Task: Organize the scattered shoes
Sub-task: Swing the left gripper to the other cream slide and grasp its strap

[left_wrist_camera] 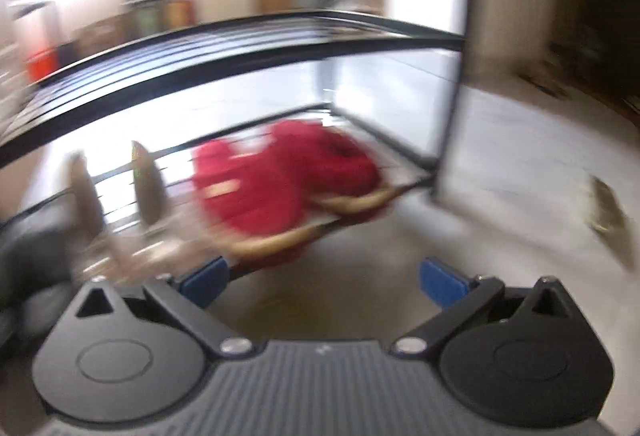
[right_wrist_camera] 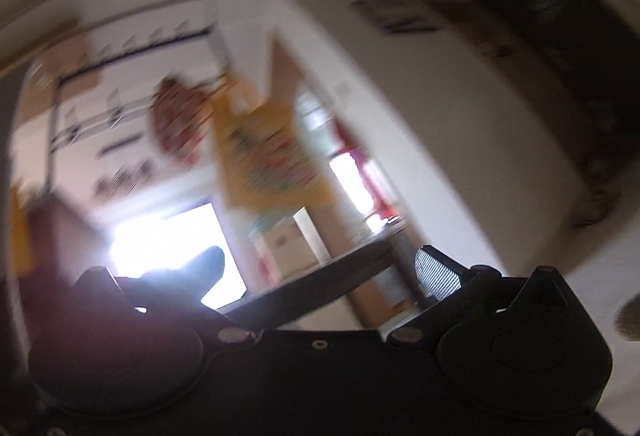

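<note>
Ahead, red shoes (left_wrist_camera: 288, 176) on rack shelf (left_wrist_camera: 400, 188), beyond left gripper's (left_wrist_camera: 324, 286) wide, empty fingers (left_wrist_camera: 442, 282).

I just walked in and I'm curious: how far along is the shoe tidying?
Done: a pair of red shoes sits on the lower shelf of the black rack. In hand: nothing; the left gripper is open and empty before the rack, and the right gripper is open, aimed up at the room. Left: the blurred views show no clear loose shoes, so I cannot tell.
</note>
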